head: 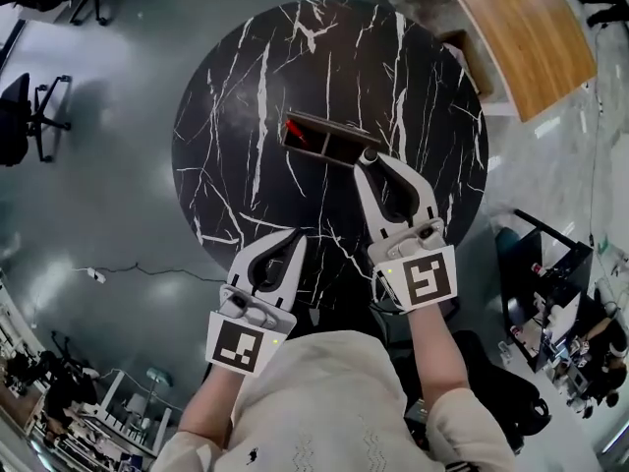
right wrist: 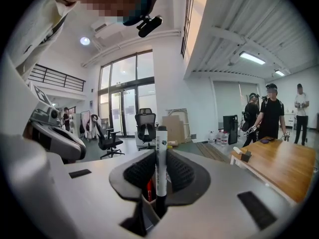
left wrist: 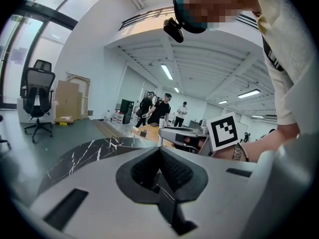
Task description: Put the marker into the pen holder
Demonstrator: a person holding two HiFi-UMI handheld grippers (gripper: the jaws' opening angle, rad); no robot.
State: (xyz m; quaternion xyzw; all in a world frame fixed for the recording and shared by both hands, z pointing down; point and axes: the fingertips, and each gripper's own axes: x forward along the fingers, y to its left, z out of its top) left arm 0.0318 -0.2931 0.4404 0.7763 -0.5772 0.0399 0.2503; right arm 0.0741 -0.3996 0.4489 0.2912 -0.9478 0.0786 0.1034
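A white marker with a black cap (right wrist: 161, 158) stands upright between the pads of my right gripper (right wrist: 160, 156), which is shut on it. In the head view that gripper (head: 371, 157) hovers at the right end of the dark rectangular pen holder (head: 334, 144) on the black marble table (head: 246, 116), and only the marker's dark tip (head: 370, 153) shows. A red marker (head: 295, 129) lies in the holder's left part and also shows below the jaws (right wrist: 149, 189). My left gripper (head: 298, 236) rests shut and empty near the table's front edge, its jaws together (left wrist: 160, 153).
A wooden table (head: 531, 28) stands at the back right, with people beside it (right wrist: 271, 114). Office chairs (head: 29, 116) stand at the left on the grey floor. A cable (head: 138, 271) runs along the floor near the table's left front.
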